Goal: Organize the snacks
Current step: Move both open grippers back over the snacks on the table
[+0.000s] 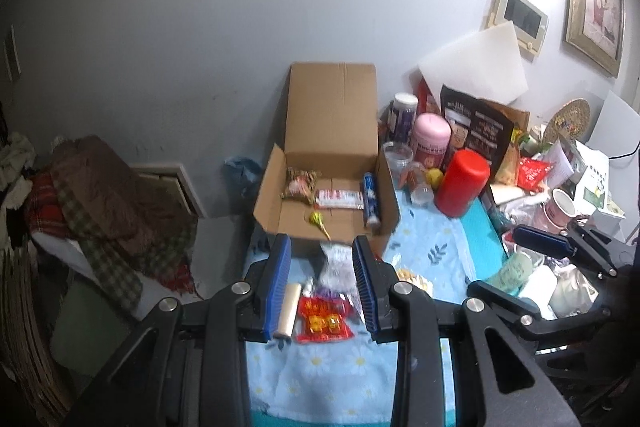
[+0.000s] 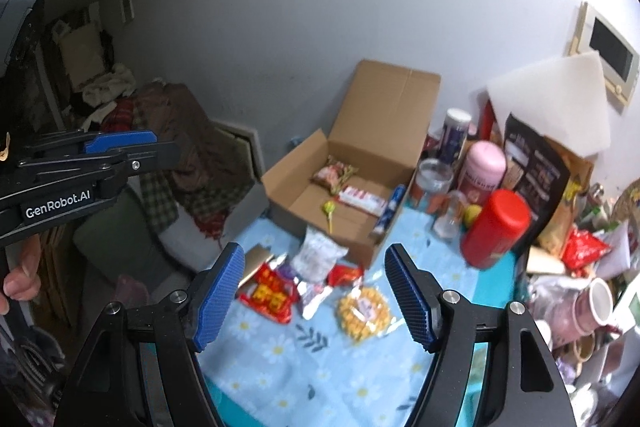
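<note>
The bench (image 2: 320, 359), draped in a pale blue flowered cloth, fills the foreground, and at its far end by the grey wall sits the open cardboard box (image 1: 332, 187), flaps up, already holding a crinkled snack bag (image 1: 299, 185), a red-and-white bar (image 1: 339, 199), a blue tube (image 1: 370, 199) along its right wall and a yellow-green lollipop (image 1: 318, 219). To the right of the box a red canister (image 2: 496, 229) leans on the cloth, with a pink jar (image 2: 484, 167) behind it and a dark printed bag (image 2: 536, 171) against the clutter. Now the left tongs (image 1: 322, 291), held level and pointing straight at the box, hang above the loose snacks with blue pads apart and nothing between them; below them lie a clear silvery packet (image 1: 338, 265) just in front of the box and a red packet with yellow print (image 1: 324, 319) nearer the camera. The right tongs (image 2: 316, 291) come in from the right side, tilted down toward the same pile, also spread wide and empty, framing a round yellow waffle-like snack (image 2: 363, 311) in clear wrap on the cloth. In the right wrist view the left tool's black body shows at far left, gripped by a hand (image 2: 20, 275) with fingers curled around the handle.
</note>
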A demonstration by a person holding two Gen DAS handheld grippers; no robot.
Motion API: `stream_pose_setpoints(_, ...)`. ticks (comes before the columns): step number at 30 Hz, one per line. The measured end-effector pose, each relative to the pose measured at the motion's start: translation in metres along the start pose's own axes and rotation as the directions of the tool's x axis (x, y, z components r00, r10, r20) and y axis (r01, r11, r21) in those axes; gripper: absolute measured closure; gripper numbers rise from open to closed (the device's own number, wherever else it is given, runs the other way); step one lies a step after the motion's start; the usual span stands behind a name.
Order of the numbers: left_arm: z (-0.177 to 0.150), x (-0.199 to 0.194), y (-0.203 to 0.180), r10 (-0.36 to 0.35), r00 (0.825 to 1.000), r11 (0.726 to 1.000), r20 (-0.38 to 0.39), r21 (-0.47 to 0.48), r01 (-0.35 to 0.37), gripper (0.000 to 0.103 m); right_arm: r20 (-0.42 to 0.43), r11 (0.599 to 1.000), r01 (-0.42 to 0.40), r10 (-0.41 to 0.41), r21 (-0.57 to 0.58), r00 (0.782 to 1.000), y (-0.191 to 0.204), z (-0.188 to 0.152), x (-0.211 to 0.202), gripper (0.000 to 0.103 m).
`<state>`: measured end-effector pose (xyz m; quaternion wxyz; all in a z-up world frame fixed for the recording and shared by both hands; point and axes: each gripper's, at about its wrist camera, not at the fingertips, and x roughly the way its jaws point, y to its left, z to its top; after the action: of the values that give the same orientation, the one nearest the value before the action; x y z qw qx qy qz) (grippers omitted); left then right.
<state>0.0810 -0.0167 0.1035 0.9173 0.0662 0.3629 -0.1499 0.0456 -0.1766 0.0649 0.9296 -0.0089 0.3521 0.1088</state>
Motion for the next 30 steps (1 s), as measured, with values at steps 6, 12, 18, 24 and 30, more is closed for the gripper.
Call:
stream_pose_setpoints(6,-0.028,0.011,0.007,-0.010,0.998,1.000,-0.063,-0.017,0.009,0.071,-0.066,1.000,-0.027,0.026,-0.009,0.997,0.013,-0.023,0.017,0.029)
stream_pose_setpoints(12,-0.052,0.033,0.022,-0.005,0.991,0.999,-0.134,-0.049,-0.002,0.071,-0.129,0.999,-0.049,0.046,-0.020,0.991,0.024,-0.043,0.043,0.029)
stream_pose_setpoints(18,-0.074,0.056,0.036,-0.016,0.985,0.998,-0.174,-0.069,0.004,0.071,-0.183,0.997,-0.069,0.061,-0.042,0.981,0.036,-0.054,0.072,0.029)
stream_pose_setpoints(24,-0.097,0.091,0.052,-0.059,0.970,0.994,-0.235,-0.103,0.036,0.071,-0.249,0.995,-0.092,0.079,-0.042,0.965,0.044,-0.065,0.108,0.029)
stream_pose_setpoints(30,-0.110,0.124,0.070,-0.053,0.958,0.994,-0.282,-0.110,0.023,0.071,-0.356,0.992,-0.123,0.120,0.015,0.927,0.046,-0.076,0.157,0.029)
